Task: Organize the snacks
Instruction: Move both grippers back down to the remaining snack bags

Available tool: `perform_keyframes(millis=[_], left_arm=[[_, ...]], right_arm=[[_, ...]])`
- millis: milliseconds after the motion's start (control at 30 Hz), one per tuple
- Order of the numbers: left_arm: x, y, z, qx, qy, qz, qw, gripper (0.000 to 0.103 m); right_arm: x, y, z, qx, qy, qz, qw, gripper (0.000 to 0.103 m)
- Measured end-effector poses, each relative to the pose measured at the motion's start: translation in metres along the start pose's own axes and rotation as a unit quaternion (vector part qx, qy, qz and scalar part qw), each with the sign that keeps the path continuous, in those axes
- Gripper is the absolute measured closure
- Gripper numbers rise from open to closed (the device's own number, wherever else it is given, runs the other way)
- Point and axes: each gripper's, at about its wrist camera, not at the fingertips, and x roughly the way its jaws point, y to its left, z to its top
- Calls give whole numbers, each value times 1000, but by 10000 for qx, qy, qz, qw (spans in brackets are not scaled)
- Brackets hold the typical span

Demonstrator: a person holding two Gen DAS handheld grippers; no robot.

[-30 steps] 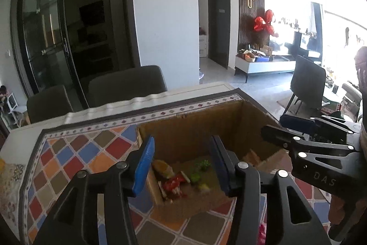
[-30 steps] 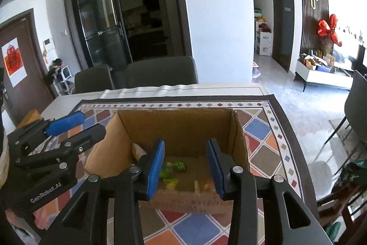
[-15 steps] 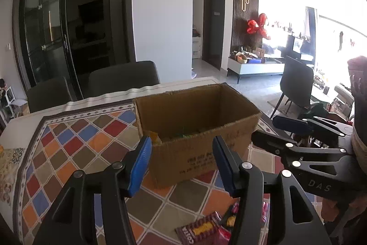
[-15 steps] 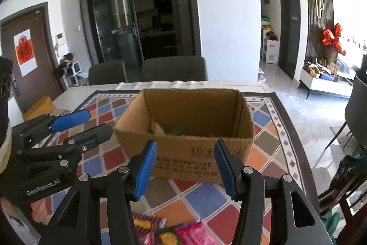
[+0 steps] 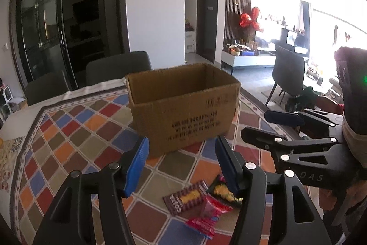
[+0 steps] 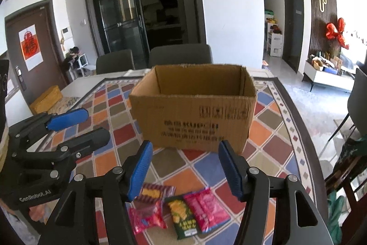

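Note:
An open cardboard box [image 5: 183, 107] [image 6: 195, 107] stands on the checkered tablecloth; its inside is hidden from here. Several snack packets lie in front of it: a brown cookie packet [image 5: 185, 198] [image 6: 156, 192], a red packet [image 5: 206, 215] [image 6: 146, 217], a green chips packet [image 6: 182, 216] [image 5: 224, 191] and a pink packet [image 6: 206, 208]. My left gripper [image 5: 181, 167] is open and empty, above the packets. My right gripper [image 6: 184, 169] is open and empty, also above them. Each gripper shows in the other's view [image 5: 298, 130] [image 6: 57, 130].
The tablecloth [image 5: 68, 141] covers a table with dark chairs [image 6: 181, 56] behind it. A yellow box [image 6: 45, 99] sits at the table's far left. Another chair [image 5: 289, 75] stands on the floor to the right.
Both grippers have pulled back and down from over the box's opening. The box's front and the packets before it have come into view.

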Motion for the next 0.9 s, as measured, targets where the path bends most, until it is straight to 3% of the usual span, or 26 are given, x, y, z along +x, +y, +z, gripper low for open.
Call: perform_keyframes(millis=[200, 900], left_arm=[[0, -9, -24, 87, 146, -38, 9998, 42], [49, -26, -93, 34, 1425, -545, 9883, 41]], right_arm=[[0, -2, -22, 23, 200, -45, 9998, 42], [36, -13, -95, 128, 1344, -31, 9908, 42]])
